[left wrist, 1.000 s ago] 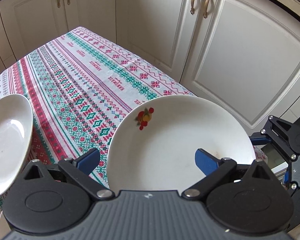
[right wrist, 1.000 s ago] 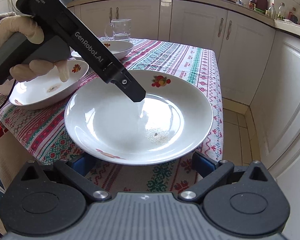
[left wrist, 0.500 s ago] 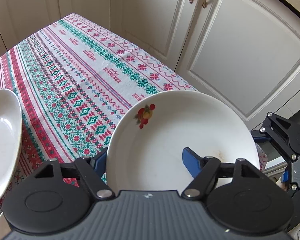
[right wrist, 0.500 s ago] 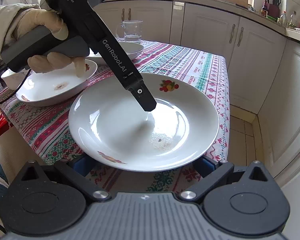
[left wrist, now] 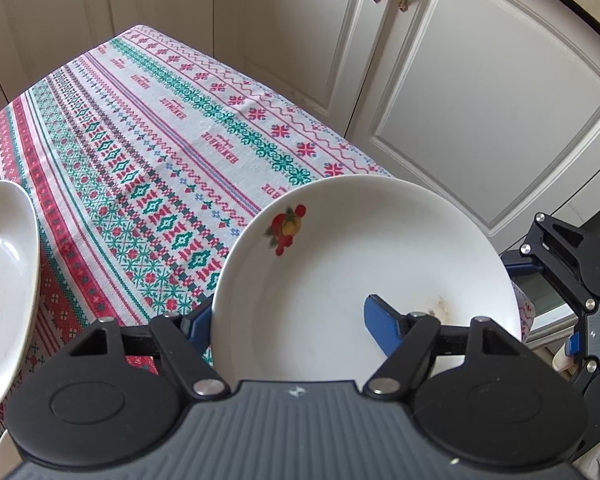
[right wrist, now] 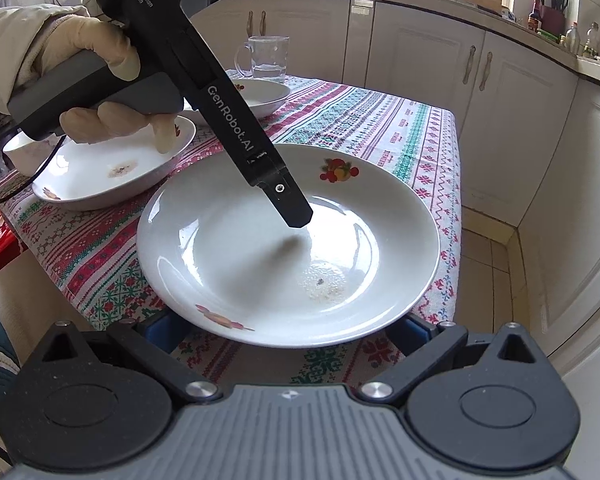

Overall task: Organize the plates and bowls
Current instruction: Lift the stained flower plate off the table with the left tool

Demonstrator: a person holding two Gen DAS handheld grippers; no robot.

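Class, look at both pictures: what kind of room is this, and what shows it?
Most likely a home kitchen: cream cabinets under a cluttered counter, and a table with a patterned tablecloth carrying plates.

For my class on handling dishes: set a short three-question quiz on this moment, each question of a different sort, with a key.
1. True or false: the glass mug stands on the large plate.
2. What is the left gripper clamped on? A) the large plate's rim B) the mug's handle C) a cupboard door
3. Fill in: the right gripper's jaws stand ____.

Key
1. False: the mug stands far behind the plate.
2. A: its jaws have just been closing, with one finger inside the plate and one outside the rim.
3. Open, low at the plate's near rim.
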